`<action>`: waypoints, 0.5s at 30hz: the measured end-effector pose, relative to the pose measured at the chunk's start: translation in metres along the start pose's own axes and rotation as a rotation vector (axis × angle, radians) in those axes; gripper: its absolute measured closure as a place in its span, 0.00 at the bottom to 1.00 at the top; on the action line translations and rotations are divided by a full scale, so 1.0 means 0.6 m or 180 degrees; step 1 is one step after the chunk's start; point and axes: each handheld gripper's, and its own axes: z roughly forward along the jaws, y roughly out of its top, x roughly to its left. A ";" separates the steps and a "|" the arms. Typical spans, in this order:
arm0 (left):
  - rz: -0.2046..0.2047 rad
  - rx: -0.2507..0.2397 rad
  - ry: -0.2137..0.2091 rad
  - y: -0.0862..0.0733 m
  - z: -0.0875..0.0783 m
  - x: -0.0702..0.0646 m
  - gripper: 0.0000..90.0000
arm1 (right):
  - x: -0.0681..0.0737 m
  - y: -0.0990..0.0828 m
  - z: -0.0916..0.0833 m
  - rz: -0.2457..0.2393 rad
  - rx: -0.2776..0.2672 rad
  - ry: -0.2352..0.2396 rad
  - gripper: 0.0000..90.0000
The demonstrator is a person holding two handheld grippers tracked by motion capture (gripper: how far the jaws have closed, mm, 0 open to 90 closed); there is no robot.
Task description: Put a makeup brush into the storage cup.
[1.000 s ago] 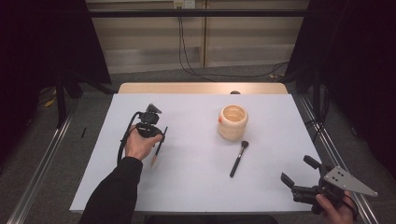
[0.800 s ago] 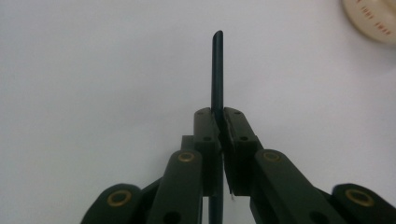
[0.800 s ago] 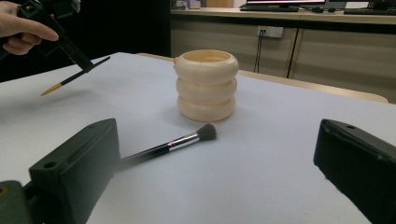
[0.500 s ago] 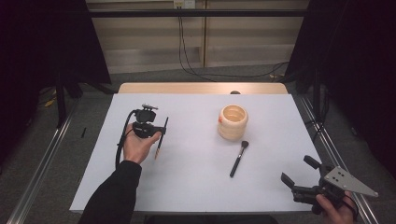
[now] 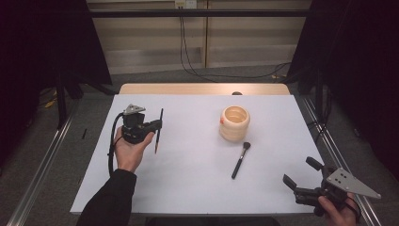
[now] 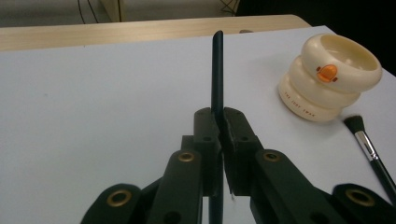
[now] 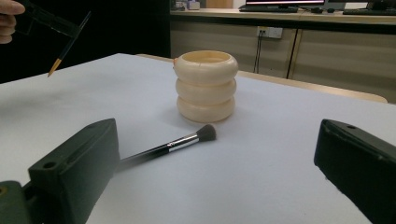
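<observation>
Lifted off the table since earlier, the left claw stays clamped mid-shaft on the dark pencil.

Brush handle cut off; pencil's lower end probably hidden.

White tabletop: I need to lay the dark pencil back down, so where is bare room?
The white tabletop is bare between the left hand-held gripper holding the dark pencil and the makeup brush. It is crowded where the brush lies beside the cream holder.
</observation>
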 end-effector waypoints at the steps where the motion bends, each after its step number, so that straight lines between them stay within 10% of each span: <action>1: -0.0001 -0.0076 -0.0041 -0.001 -0.002 -0.002 0.94 | 0.000 0.000 0.000 0.0006 -0.0001 -0.0007 0.00; 15: 0.0274 -0.0555 -0.0136 -0.018 -0.027 -0.017 0.94 | 0.000 0.000 0.000 0.0013 -0.0015 -0.0007 0.00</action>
